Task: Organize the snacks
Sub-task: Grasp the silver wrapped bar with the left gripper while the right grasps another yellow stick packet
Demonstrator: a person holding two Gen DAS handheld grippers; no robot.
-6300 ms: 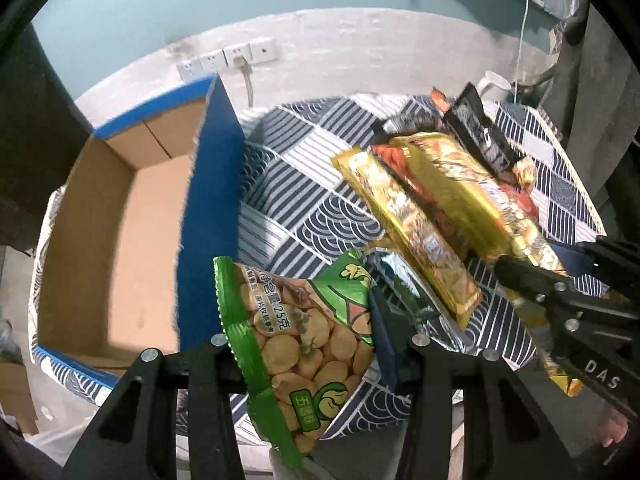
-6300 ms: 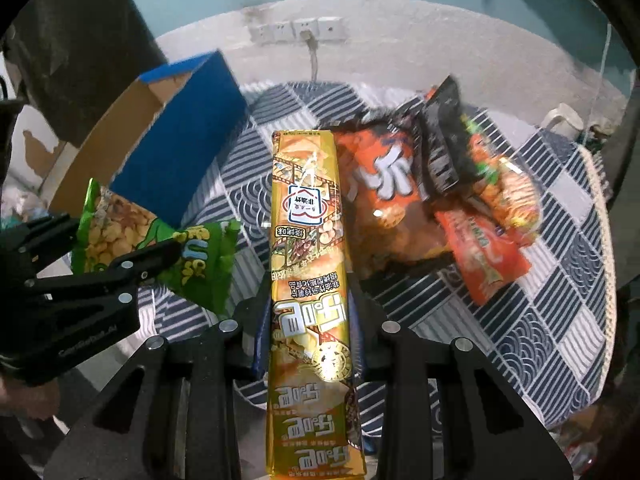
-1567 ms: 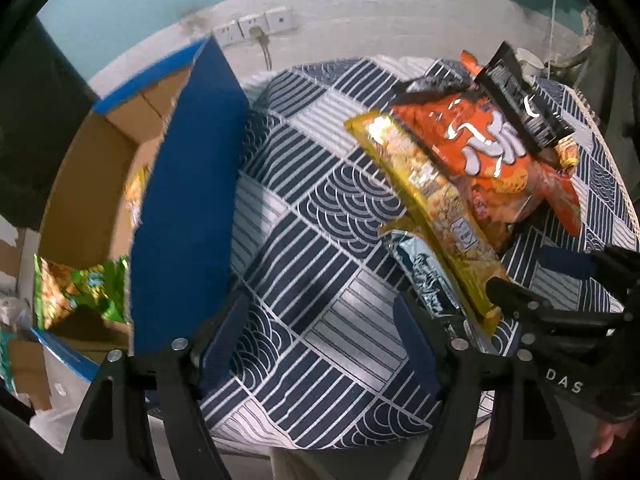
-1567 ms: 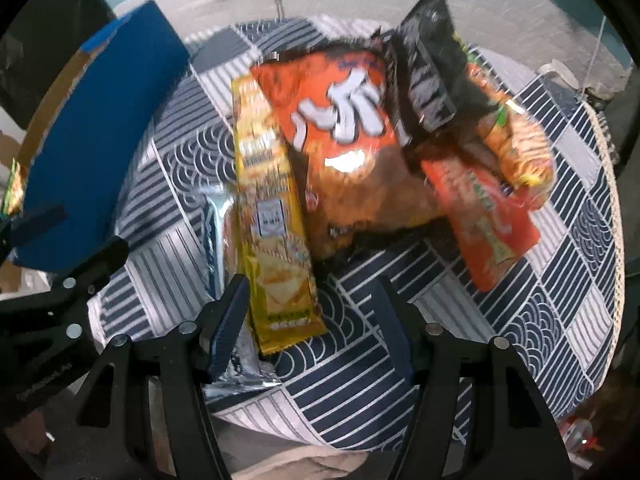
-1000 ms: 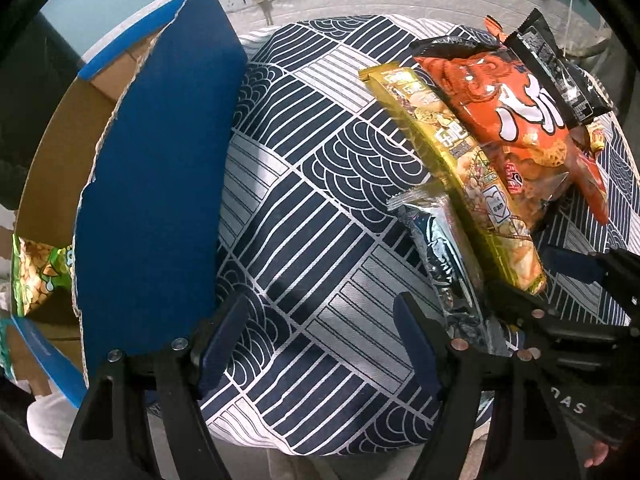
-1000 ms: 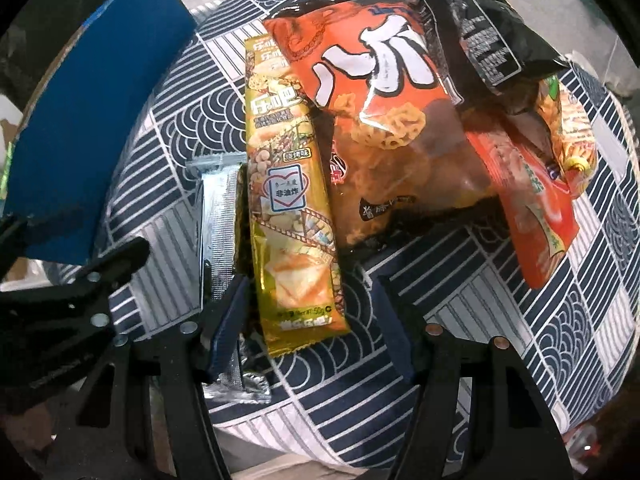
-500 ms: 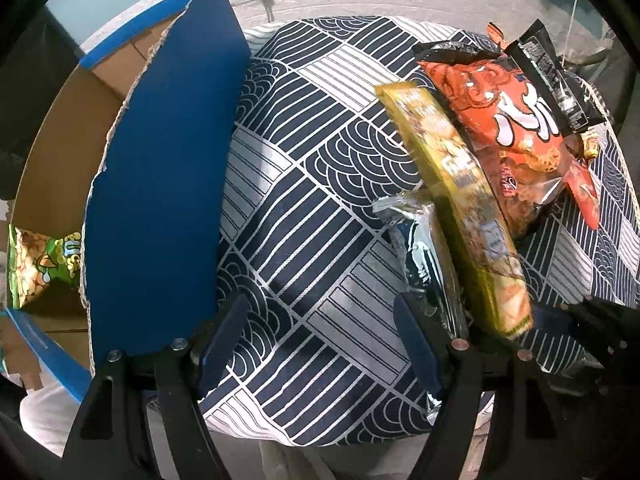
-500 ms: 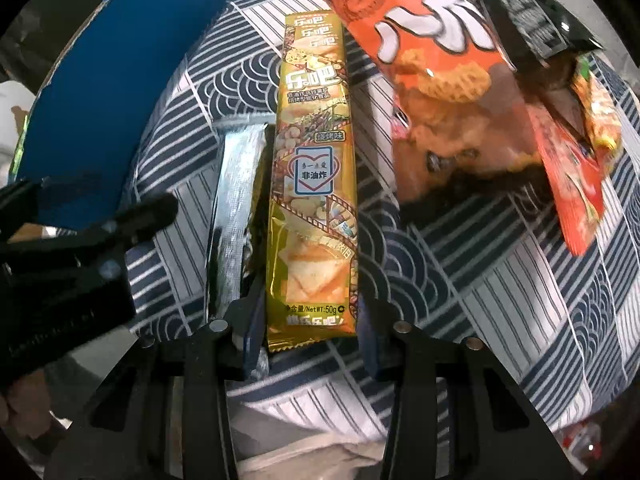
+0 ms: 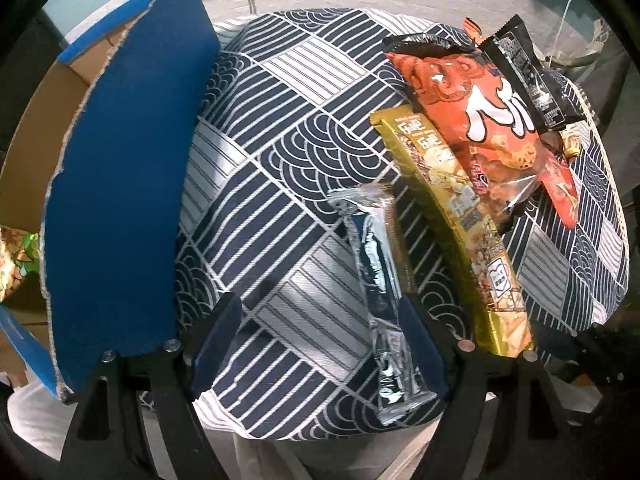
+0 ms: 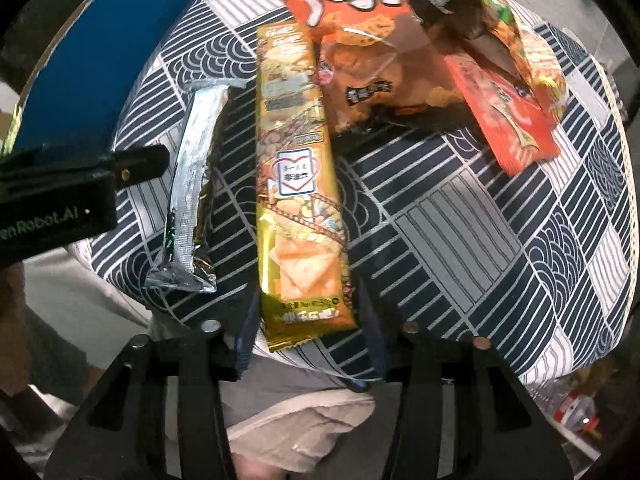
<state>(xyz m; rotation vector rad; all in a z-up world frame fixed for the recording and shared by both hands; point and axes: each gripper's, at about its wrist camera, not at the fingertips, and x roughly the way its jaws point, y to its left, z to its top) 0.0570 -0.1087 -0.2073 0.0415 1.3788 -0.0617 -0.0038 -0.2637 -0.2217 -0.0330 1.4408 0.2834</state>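
Observation:
A long gold cracker packet (image 10: 298, 184) lies on the patterned tablecloth (image 10: 460, 216), its near end over the table's front edge. That end sits between the jaws of my right gripper (image 10: 308, 344), which are opening, pads just off it. A silver-blue packet (image 9: 376, 272) lies left of the gold packet (image 9: 452, 216). My left gripper (image 9: 318, 344) hangs over it, jaws opening, with the packet's near end beside the right pad, not pinched. One finger (image 10: 136, 166) of the left gripper shows in the right wrist view.
A cardboard box with a raised blue flap (image 9: 124, 184) stands at the left, with a green peanut bag (image 9: 16, 256) inside. An orange bag (image 9: 472, 96), a black packet (image 9: 524, 76) and a red packet (image 10: 504, 120) are heaped at the far right. A person's legs (image 10: 300, 412) are below the near edge.
My right gripper closed around the gold packet's near end, dragged it toward the front edge away from the orange bag, then widened. My left gripper barely moved and widened slightly.

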